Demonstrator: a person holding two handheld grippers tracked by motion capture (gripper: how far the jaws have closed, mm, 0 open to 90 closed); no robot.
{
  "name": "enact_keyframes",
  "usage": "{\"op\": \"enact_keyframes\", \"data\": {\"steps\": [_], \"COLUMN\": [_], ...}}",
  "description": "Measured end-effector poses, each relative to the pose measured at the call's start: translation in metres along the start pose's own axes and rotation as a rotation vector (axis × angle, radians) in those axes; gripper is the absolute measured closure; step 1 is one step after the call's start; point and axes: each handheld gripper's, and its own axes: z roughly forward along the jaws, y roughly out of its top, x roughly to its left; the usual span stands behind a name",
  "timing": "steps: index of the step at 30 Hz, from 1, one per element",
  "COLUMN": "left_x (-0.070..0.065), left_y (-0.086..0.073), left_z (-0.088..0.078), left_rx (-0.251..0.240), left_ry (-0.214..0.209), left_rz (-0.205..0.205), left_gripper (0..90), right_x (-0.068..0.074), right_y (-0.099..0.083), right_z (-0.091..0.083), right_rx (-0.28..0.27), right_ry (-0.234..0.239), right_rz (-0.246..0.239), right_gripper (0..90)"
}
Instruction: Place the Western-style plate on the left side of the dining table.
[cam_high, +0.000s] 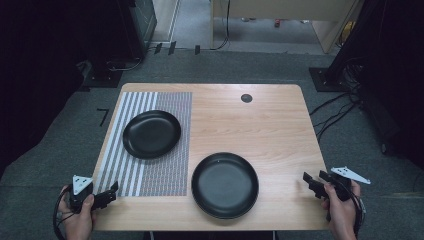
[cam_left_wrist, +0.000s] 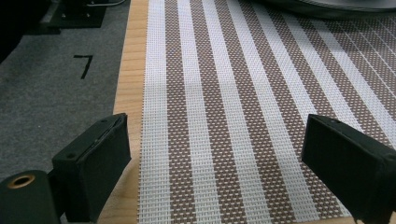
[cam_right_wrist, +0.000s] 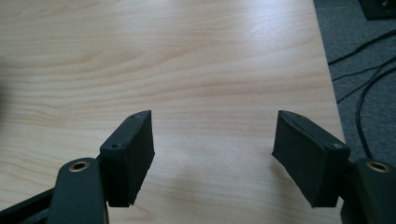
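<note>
While both grippers sit low in the high view, left gripper (cam_high: 102, 198) at lower left over the mat (cam_high: 165, 170) edge and right gripper (cam_high: 314, 183) at lower right over bare table (cam_high: 260, 120), jaws on each stand wide apart, nothing held. Nearest target is probably the near plate (cam_high: 225, 185), lower centre, well apart from both; far plate (cam_high: 151, 134) rests on the mat, upper left. To grab well, come in level at the rim, straddle it, close only once it's between the pads.
</note>
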Motion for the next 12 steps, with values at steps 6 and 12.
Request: {"op": "enact_keyframes", "data": {"steps": [6,12], "left_x": [-0.0029,-0.0028], "left_y": [0.0003,0.0003], "left_z": [0.0017,0.0013], "left_rx": [0.019,0.015], "left_ry": [-0.003,-0.002], "left_rz": [0.014,0.013], "left_gripper": [7.8,7.8], "right_x": [-0.0002,0.0005], "right_y": [-0.0058,-0.0050], "right_z": [0.0008,-0.0007], "right_rx": [0.036,0.032], "right_ry": [-0.052,-0.064], "right_rz": [-0.026,-0.025], "right_gripper": [28.4,28.4]}}
